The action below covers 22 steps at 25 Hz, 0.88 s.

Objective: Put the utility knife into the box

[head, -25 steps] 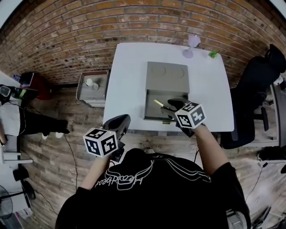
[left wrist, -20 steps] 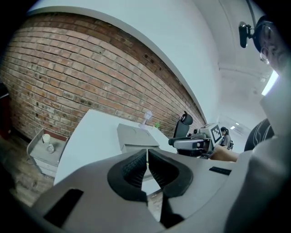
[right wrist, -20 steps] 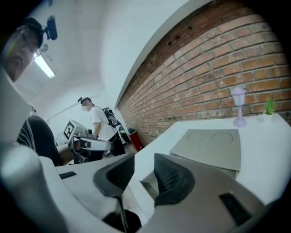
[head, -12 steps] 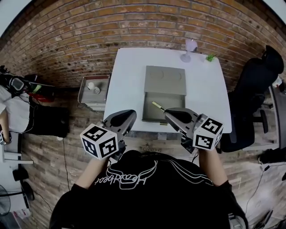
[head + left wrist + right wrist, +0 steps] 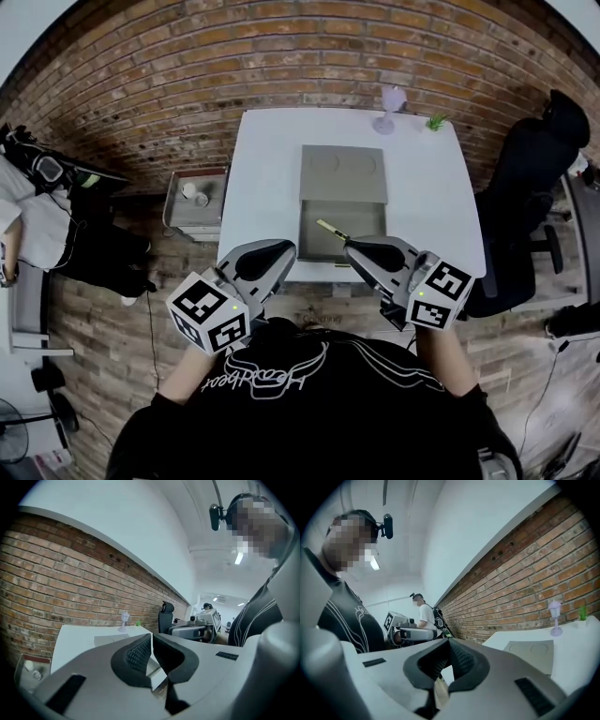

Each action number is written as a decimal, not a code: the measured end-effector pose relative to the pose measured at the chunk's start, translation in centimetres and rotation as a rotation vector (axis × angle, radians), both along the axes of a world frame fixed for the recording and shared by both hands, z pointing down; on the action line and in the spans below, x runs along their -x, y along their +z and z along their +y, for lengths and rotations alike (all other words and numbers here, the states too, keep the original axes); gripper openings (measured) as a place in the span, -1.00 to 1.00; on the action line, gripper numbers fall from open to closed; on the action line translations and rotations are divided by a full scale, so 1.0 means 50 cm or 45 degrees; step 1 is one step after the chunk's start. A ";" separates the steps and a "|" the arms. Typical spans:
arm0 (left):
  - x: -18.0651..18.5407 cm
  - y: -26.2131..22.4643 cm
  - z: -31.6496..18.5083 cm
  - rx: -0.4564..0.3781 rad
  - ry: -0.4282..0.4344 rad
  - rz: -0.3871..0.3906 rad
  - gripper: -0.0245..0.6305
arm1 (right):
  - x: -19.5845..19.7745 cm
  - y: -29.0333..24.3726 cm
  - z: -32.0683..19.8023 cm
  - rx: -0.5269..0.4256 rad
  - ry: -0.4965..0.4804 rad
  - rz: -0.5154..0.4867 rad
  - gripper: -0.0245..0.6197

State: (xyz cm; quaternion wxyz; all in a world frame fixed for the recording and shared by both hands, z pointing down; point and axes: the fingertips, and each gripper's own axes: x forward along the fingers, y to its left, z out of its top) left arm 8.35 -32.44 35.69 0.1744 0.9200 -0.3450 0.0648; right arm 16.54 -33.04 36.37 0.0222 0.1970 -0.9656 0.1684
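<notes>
A thin yellow utility knife [image 5: 330, 230] lies inside the open grey box [image 5: 370, 225], near its front left corner. The box's lid [image 5: 342, 174] lies flat behind it on the white table [image 5: 262, 169]. My right gripper [image 5: 349, 246] hovers at the table's front edge, just short of the knife, shut with nothing between its pads [image 5: 449, 641]. My left gripper [image 5: 289, 246] is level with it to the left, off the table's front edge, also shut and empty [image 5: 152, 637]. The lid [image 5: 532, 653] shows past the right jaws.
A lilac glass [image 5: 388, 98] and a small green plant [image 5: 434, 122] stand at the table's far edge. A black office chair [image 5: 525, 197] is to the right and a metal cart [image 5: 195, 199] to the left. Another person [image 5: 423, 613] stands further off.
My right gripper has drawn back from over the box toward my body and its jaws have shut. The knife stays lying in the box. The left gripper has barely moved.
</notes>
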 end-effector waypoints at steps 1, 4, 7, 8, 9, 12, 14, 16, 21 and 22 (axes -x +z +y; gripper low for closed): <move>0.000 0.007 -0.002 0.006 0.002 -0.004 -0.81 | -0.002 0.006 -0.003 0.000 0.014 0.017 -0.92; 0.005 0.020 -0.007 0.034 -0.002 0.006 -0.81 | -0.004 0.023 -0.007 0.005 0.036 0.055 -0.92; 0.011 0.025 -0.012 0.030 -0.005 -0.013 -0.81 | -0.006 0.033 -0.012 0.005 0.053 0.084 -0.92; 0.013 0.028 -0.014 0.031 -0.008 -0.019 -0.81 | -0.008 0.036 -0.015 0.002 0.058 0.098 -0.92; 0.015 0.032 -0.017 0.037 -0.011 -0.020 -0.81 | -0.009 0.040 -0.019 0.002 0.062 0.111 -0.92; 0.017 0.043 -0.026 0.062 -0.019 -0.012 -0.81 | -0.016 0.050 -0.027 0.010 0.071 0.146 -0.92; 0.015 0.046 -0.032 0.067 -0.020 -0.009 -0.81 | -0.020 0.051 -0.031 0.011 0.077 0.155 -0.92; 0.012 0.047 -0.036 0.067 -0.018 -0.009 -0.81 | -0.022 0.051 -0.034 0.010 0.081 0.159 -0.92; 0.011 0.056 -0.041 0.069 -0.018 -0.012 -0.81 | -0.024 0.058 -0.039 0.009 0.081 0.171 -0.92; 0.011 0.057 -0.042 0.069 -0.019 -0.013 -0.81 | -0.024 0.060 -0.040 0.008 0.080 0.173 -0.92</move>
